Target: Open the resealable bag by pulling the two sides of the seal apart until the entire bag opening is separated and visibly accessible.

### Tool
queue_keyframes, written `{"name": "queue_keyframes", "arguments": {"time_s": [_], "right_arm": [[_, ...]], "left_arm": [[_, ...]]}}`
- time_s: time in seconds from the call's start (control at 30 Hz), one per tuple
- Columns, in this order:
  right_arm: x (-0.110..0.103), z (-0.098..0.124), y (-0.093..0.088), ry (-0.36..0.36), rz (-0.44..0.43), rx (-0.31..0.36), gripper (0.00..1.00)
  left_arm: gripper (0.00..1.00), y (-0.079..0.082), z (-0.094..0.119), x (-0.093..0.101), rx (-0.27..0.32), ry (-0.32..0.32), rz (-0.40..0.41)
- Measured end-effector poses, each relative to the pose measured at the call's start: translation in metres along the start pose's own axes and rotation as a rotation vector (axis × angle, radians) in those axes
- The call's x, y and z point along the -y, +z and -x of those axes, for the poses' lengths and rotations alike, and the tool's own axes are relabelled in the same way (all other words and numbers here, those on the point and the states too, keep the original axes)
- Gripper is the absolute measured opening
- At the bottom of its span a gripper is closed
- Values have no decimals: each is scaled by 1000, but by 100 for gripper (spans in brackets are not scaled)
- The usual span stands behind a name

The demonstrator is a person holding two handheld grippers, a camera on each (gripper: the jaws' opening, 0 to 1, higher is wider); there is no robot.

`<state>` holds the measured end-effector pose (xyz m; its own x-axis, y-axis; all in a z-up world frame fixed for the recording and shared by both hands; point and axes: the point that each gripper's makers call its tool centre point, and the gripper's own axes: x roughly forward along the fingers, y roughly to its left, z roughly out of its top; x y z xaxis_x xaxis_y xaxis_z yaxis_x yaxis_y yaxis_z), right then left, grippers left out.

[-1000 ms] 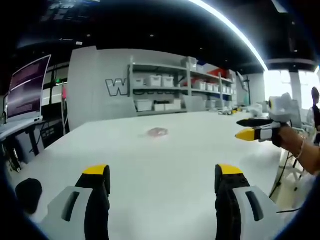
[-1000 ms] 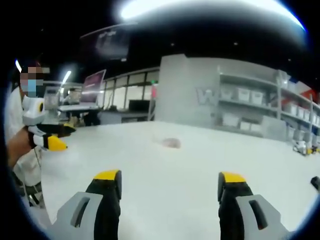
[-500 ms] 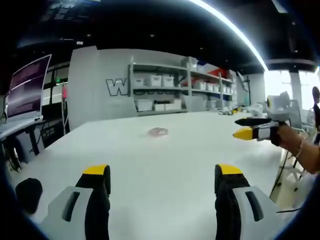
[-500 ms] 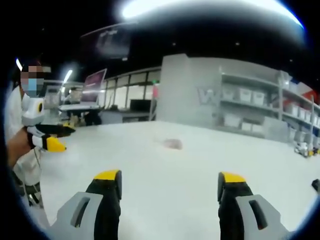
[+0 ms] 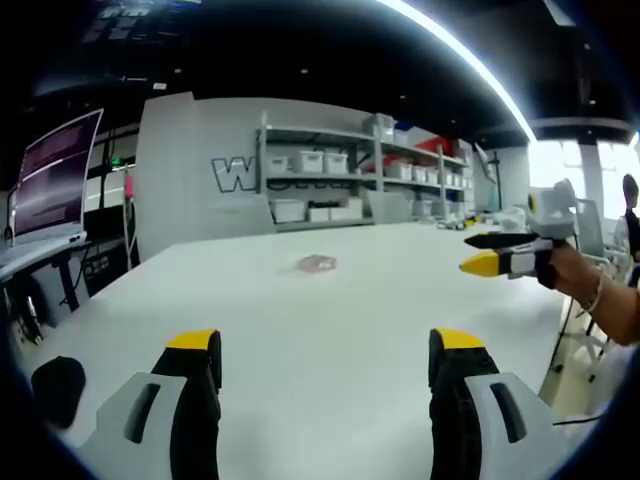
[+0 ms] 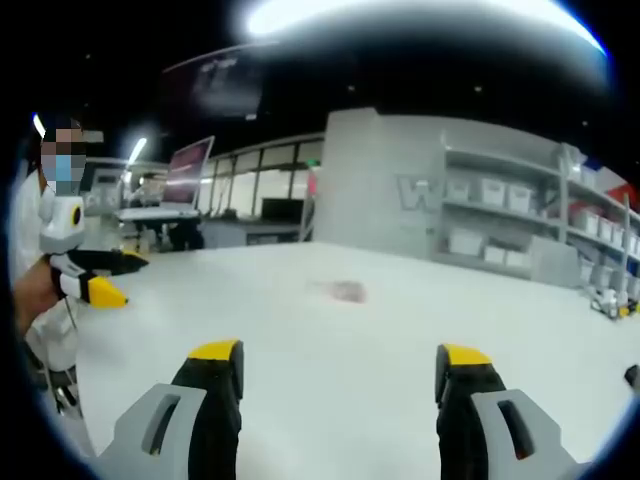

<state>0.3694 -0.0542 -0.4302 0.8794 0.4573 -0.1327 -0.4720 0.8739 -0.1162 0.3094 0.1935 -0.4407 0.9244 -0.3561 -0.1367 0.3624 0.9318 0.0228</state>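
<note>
Clear plastic, the resealable bag (image 5: pixel 316 263) lies flat, far across the white table (image 5: pixel 330 330); left gripper (image 5: pixel 325 345) and right gripper (image 6: pixel 340 355), both wide open and empty, should approach low, 1 per seal lip.

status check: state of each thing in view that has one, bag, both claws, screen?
resealable bag: lying flat on the white table, untouched, far ahead of both claws; seal too small to tell.
left claw: jaws apart, empty, above the table's near edge.
right claw: jaws apart, empty, above the table.
monitor: on, screen lit.
storage bins: sitting on the shelves, lids on as far as it shows.
</note>
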Motion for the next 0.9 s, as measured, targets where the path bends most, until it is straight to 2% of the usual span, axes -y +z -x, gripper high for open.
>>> {"name": "queue_keyframes", "arguments": {"time_s": [0.6,0.9], "right_arm": [[0,-14,4,6,6,-8,79],[0,-21,13,10,19,0,79]], "left_arm": [[82,-1,1,0,-3,3,-9],[82,-1,0,1,-5,1,-11]]}}
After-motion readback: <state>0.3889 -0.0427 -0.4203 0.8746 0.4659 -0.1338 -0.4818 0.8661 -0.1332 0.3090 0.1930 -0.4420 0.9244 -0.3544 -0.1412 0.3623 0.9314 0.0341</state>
